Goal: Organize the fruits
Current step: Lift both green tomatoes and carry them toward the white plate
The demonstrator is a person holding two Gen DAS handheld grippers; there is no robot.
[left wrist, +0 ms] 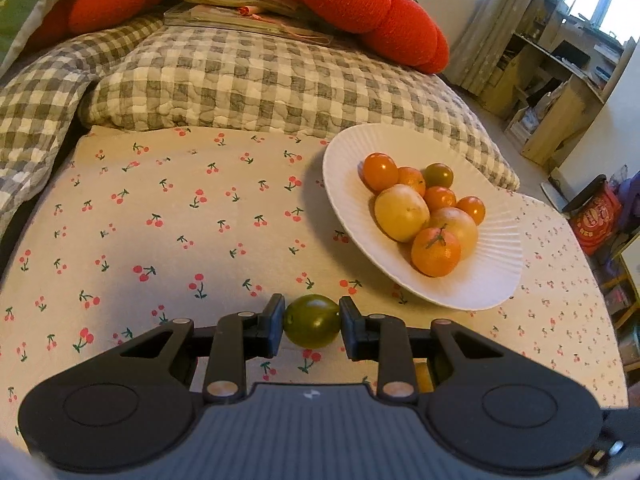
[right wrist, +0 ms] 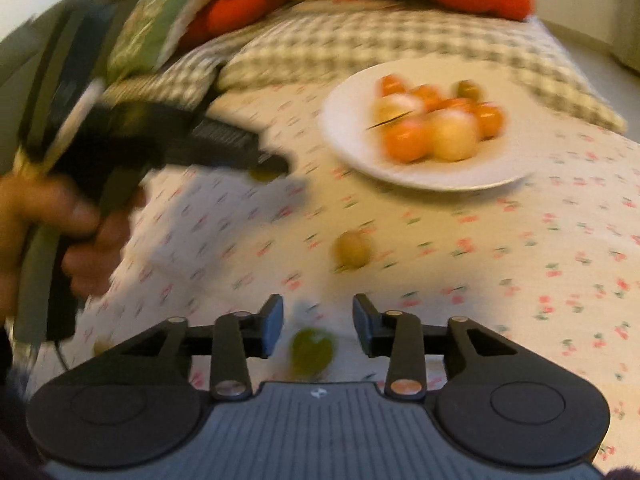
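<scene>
My left gripper point(left wrist: 312, 322) is shut on a green tomato point(left wrist: 312, 321) and holds it above the cherry-print cloth, left of and nearer than a white plate point(left wrist: 492, 280). The plate holds several orange, yellow and green fruits point(left wrist: 424, 216). In the blurred right wrist view, my right gripper point(right wrist: 318, 324) is open, with a green fruit point(right wrist: 312, 350) lying on the cloth between and below its fingers. A yellowish fruit point(right wrist: 352, 250) lies on the cloth further ahead. The left gripper point(right wrist: 268, 168) with its green tomato shows to the left of the plate point(right wrist: 348, 136).
A grey checked quilt point(left wrist: 256, 80) and red knitted cushions point(left wrist: 360, 0) lie behind the cloth. The cloth's right edge drops off to the floor with shelves point(left wrist: 560, 80) and bags point(left wrist: 596, 216). A small fruit point(right wrist: 103, 346) lies at the near left.
</scene>
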